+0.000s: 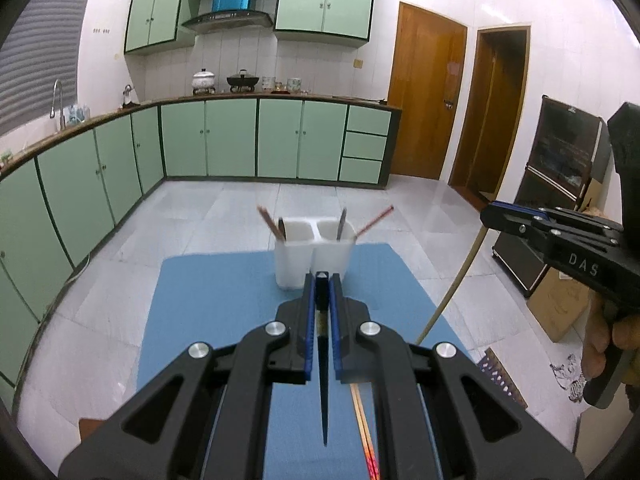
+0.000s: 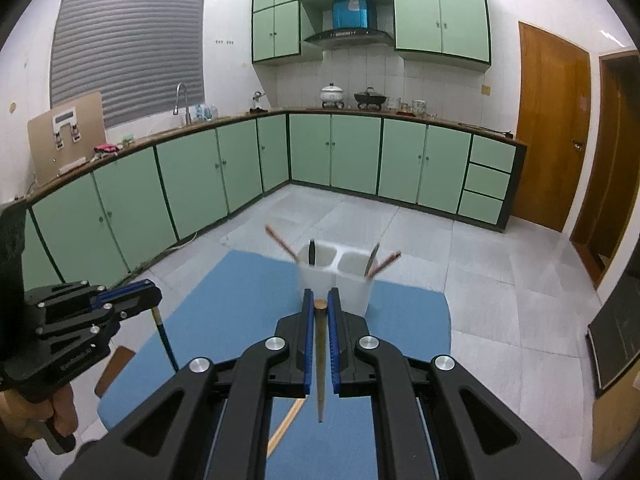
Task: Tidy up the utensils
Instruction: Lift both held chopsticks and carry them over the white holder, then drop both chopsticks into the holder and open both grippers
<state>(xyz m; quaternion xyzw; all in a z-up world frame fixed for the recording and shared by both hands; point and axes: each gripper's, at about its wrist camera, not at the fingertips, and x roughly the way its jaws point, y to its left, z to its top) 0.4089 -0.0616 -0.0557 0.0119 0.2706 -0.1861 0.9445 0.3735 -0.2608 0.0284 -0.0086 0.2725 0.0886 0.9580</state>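
A white two-compartment utensil holder [image 1: 314, 254] [image 2: 338, 280] stands at the far end of a blue mat [image 1: 224, 300] [image 2: 240, 304]. Red-brown chopsticks and dark utensils lean in both compartments. My left gripper [image 1: 321, 280] is shut on a dark blue chopstick [image 1: 324, 392], held above the mat just short of the holder; it also shows in the right wrist view [image 2: 120, 300]. My right gripper [image 2: 320, 300] is shut on a tan wooden chopstick [image 2: 320, 360], also just short of the holder; it shows in the left wrist view [image 1: 520, 220].
A loose chopstick lies on the mat under each gripper, one red-orange [image 1: 364, 428] and one pale wood [image 2: 286, 426]. Green cabinets [image 1: 208, 140] line the far wall. A dark cabinet [image 1: 560, 168] and cardboard boxes [image 1: 558, 308] stand at the right.
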